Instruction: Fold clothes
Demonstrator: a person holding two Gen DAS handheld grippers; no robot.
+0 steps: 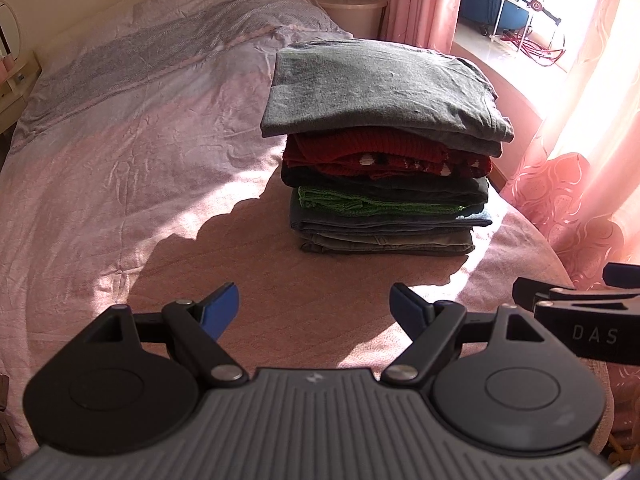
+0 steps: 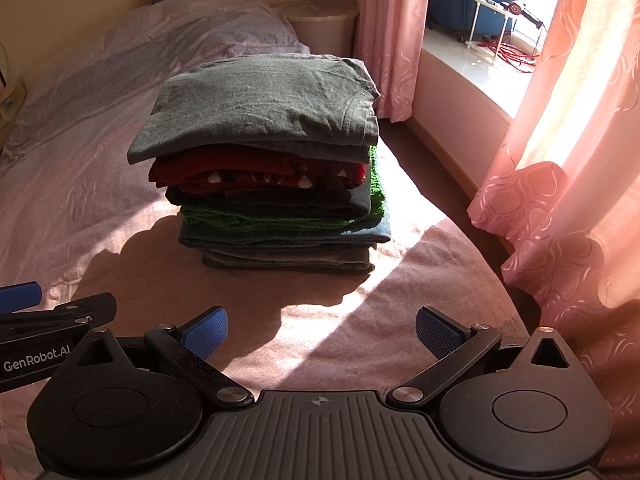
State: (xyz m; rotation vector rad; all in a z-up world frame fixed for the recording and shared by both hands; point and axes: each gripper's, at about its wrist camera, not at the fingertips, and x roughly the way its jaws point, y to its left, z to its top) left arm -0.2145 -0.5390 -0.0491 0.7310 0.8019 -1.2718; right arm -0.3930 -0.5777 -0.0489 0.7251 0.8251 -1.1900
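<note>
My left gripper [image 1: 314, 306] hangs just above the pink bedspread, its blue ribbed pads [image 1: 220, 308] spread wide with nothing between them. My right gripper [image 2: 322, 330] sits just beside it, equally spread and empty-handed (each one pokes into the edge of the other's view).

Ahead of both, on the pink textured bedspread [image 1: 120, 184], stands the tall stack of folded clothes [image 1: 384, 152], nearer the window side of the bed. Its long axis runs across my view, left to right, with the folded edges facing me. On top lies a flat grey cotton T-shirt [image 2: 264, 100], its sleeve hem at the right. Under it comes a chunky red knit sweater with a white pattern [image 2: 260, 172], then a dark garment, a green knitted piece [image 2: 280, 218], and blue and grey denim [image 2: 288, 248] at the base.

Sunlight falls through rose-pink patterned curtains [image 2: 568, 168] on the right.
</note>
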